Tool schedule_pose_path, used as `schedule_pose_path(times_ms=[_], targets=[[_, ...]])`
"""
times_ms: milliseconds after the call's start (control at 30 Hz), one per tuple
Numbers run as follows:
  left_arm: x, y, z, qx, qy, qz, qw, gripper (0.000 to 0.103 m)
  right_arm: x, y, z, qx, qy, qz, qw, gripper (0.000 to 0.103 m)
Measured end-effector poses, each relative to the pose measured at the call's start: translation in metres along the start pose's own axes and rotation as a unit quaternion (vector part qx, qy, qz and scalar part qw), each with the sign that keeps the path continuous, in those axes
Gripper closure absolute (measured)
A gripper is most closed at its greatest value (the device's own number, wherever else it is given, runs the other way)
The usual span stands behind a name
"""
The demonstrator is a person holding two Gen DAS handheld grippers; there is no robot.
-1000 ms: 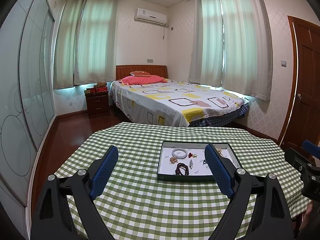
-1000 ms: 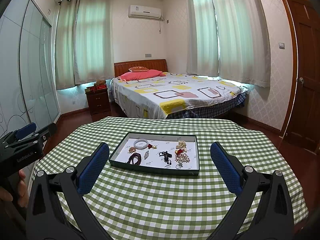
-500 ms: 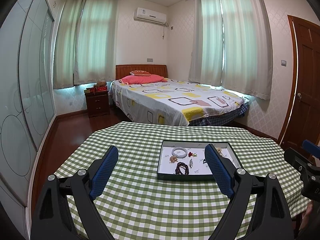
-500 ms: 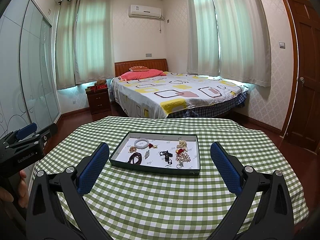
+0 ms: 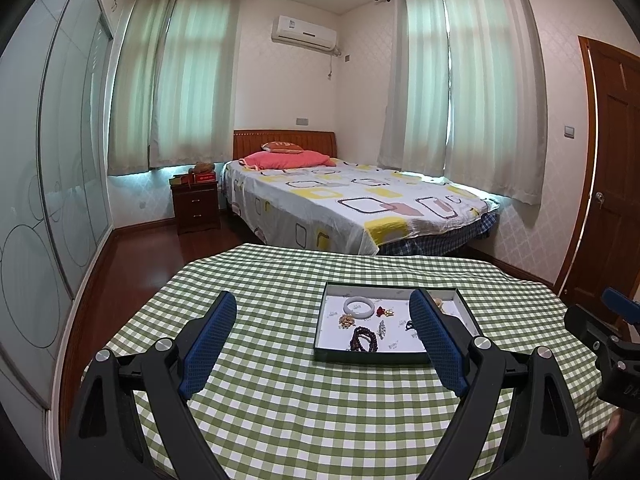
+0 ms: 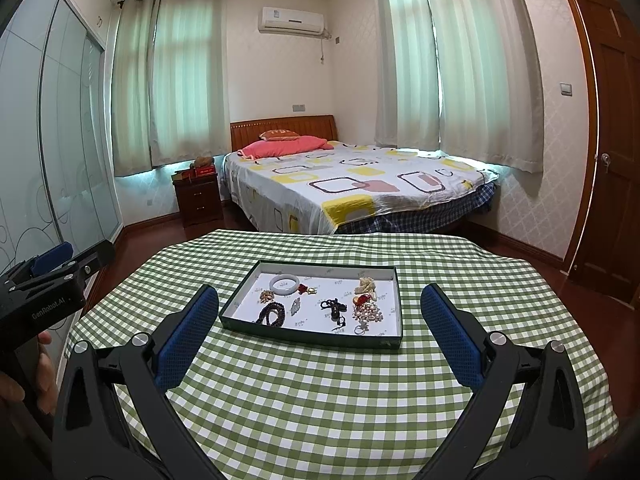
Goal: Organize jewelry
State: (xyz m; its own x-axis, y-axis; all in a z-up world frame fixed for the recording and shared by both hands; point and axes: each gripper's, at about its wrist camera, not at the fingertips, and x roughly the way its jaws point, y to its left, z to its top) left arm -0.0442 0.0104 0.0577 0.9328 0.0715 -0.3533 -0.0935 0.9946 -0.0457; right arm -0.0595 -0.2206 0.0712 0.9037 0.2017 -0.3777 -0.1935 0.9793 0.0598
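A dark shallow tray [image 6: 312, 336] with a white floor lies on the green checked table [image 6: 320, 400]. In it lie a white bangle [image 6: 284, 283], a dark bead bracelet [image 6: 273, 314], a black piece [image 6: 334, 307], a pearl cluster [image 6: 368, 312] and several small pieces. The tray also shows in the left wrist view [image 5: 372, 357], with the bangle [image 5: 359, 306] and the bead bracelet [image 5: 363, 338]. My left gripper [image 5: 323, 314] is open and empty, above the table left of the tray. My right gripper [image 6: 319, 309] is open and empty, short of the tray's near edge.
The table's far edge [image 6: 320, 236] drops to a dark wood floor. A bed [image 6: 352, 184] stands behind it, a nightstand [image 6: 198, 196] to its left, a wooden door [image 6: 612, 140] at the right. The other gripper's body shows at the left edge [image 6: 44, 292].
The right wrist view has crept slightly back and up from the tray. The left view is unchanged. Both grippers have stayed open.
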Motion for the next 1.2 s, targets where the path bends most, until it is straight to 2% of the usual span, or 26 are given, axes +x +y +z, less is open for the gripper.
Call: schedule_pose_path(times_ms=[333, 600, 1033, 1200], targets=[[-0.003, 0.003, 0.003, -0.005, -0.011, 0.001, 0.9999, 0.018, 0.002, 0.001, -0.001, 0.000, 0.000, 0.000, 1.000, 0.005], [0.004, 0.007, 0.001, -0.021, 0.000, -0.003, 0.9998, 0.018, 0.005, 0.001, -0.005, 0.000, 0.004, 0.001, 1.000, 0.005], [0.019, 0.007, -0.003, -0.001, 0.005, 0.015, 0.9999, 0.018, 0.018, 0.000, -0.013, 0.003, 0.017, 0.002, 1.000, 0.005], [0.037, 0.010, -0.008, 0.004, 0.028, 0.019, 0.9994, 0.018, 0.027, -0.005, -0.014, 0.008, 0.023, 0.001, 1.000, 0.005]])
